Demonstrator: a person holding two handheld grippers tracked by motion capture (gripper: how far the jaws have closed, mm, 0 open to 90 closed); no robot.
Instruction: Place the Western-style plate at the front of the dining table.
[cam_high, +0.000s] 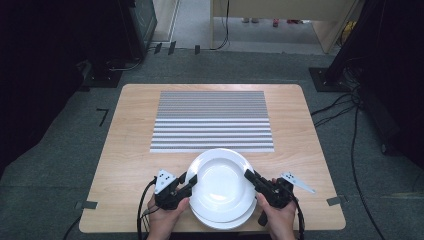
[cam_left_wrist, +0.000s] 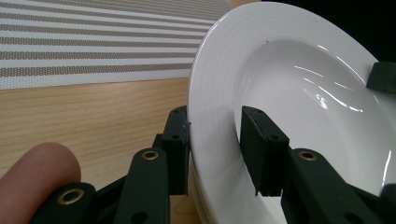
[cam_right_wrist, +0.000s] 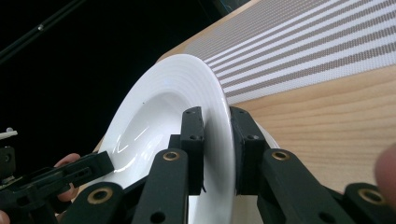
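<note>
I am gripping the top plate (cam_high: 220, 180) from both sides at the near edge of the table (cam_high: 125, 150). A second plate (cam_high: 225, 220) is lying directly beneath it; its rim is showing at the near side in the high view.

Left gripper (cam_high: 186, 183): I am holding it narrow on the plate's left rim. In the left gripper view, one jaw is sitting under the outer edge and the other is sitting inside the bowl; I judge the pads to be bearing on the rim.

Right gripper (cam_high: 251, 178): I am holding it clamped on the right rim. In the right gripper view, both jaws are pressing flat against the rim, one on each face.

The striped mat (cam_high: 212, 120) is lying just beyond the plates, towards the far side of the table, with nothing on it.

Step in hand, as I judge it: securing a two-sided grip on the top plate before separating it from the one under it.

Next move, as I judge it:
- Raise both grippers together and level, so the plate is not tilting or slipping from the left jaws.
- Confirm the lower plate is staying on the table.
- Carry the plate forward over the mat, which looks the likely place to set it.
</note>
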